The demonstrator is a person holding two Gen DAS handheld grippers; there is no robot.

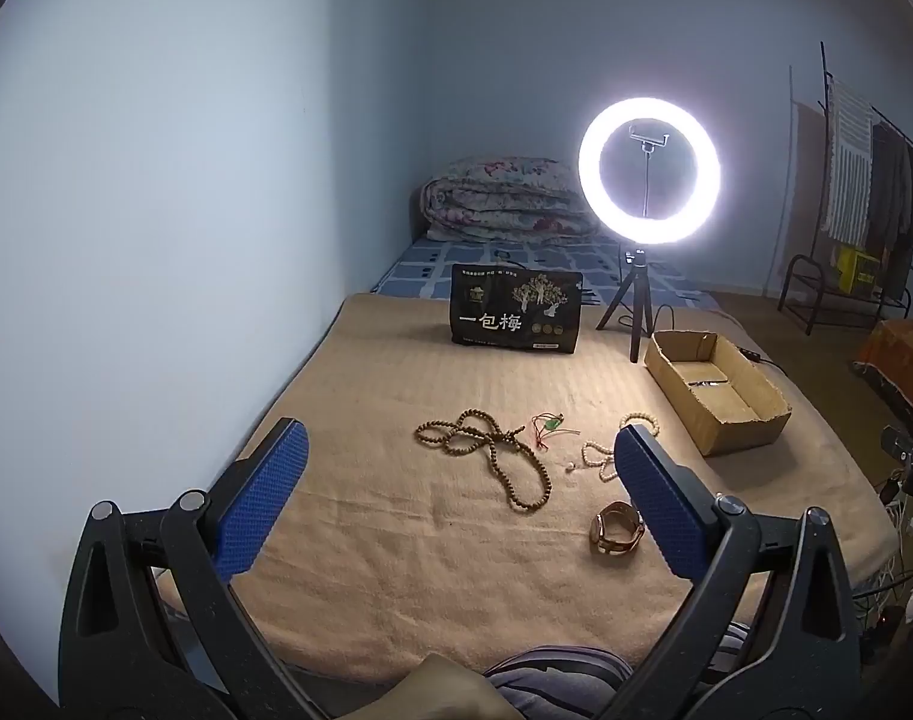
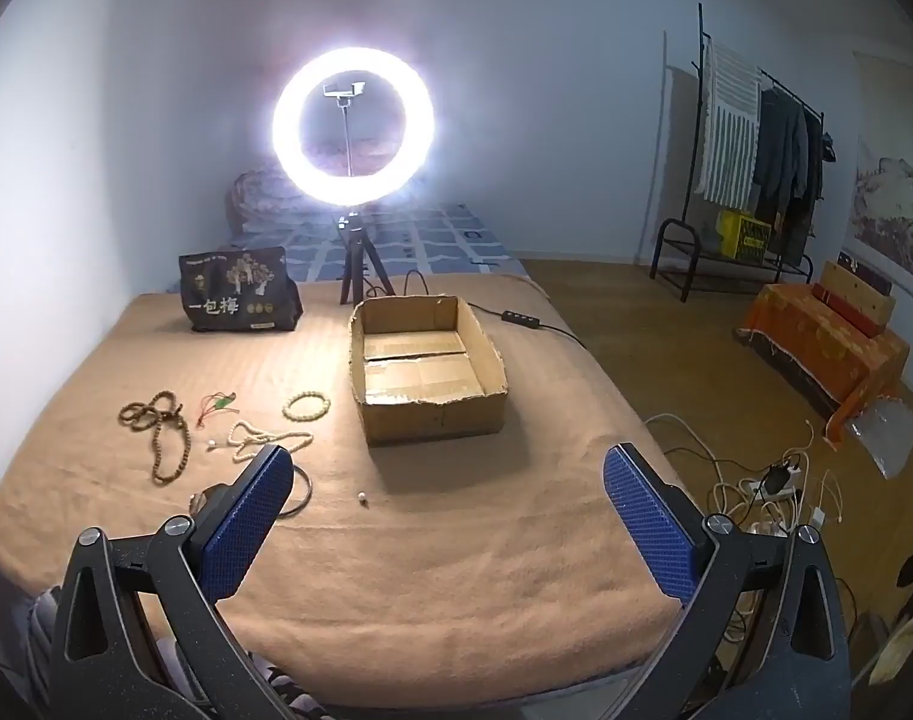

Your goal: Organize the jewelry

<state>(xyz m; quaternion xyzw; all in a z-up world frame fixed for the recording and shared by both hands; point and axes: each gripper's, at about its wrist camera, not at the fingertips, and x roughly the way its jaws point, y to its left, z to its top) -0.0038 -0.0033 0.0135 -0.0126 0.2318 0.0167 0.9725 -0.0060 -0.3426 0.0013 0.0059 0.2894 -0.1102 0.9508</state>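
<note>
Jewelry lies on a tan blanket (image 1: 396, 540). A long brown bead necklace (image 1: 492, 450) lies mid-blanket, also in the right wrist view (image 2: 162, 426). Beside it are a green pendant on red cord (image 1: 549, 425), a white bead strand (image 1: 600, 459), a pale bead bracelet (image 2: 307, 406) and a brown-strapped watch (image 1: 618, 528). An open cardboard box (image 2: 426, 366) stands to the right; something small lies inside it in the left wrist view (image 1: 711, 383). My left gripper (image 1: 456, 462) is open and empty above the near blanket. My right gripper (image 2: 450, 474) is open and empty, in front of the box.
A lit ring light on a tripod (image 1: 648, 171) stands behind the box, its cable (image 2: 516, 318) trailing right. A black snack bag (image 1: 514, 315) stands at the back. A thin ring (image 2: 297, 489) and a small bead (image 2: 363, 499) lie near my right gripper. Cables (image 2: 768, 486) cover the floor.
</note>
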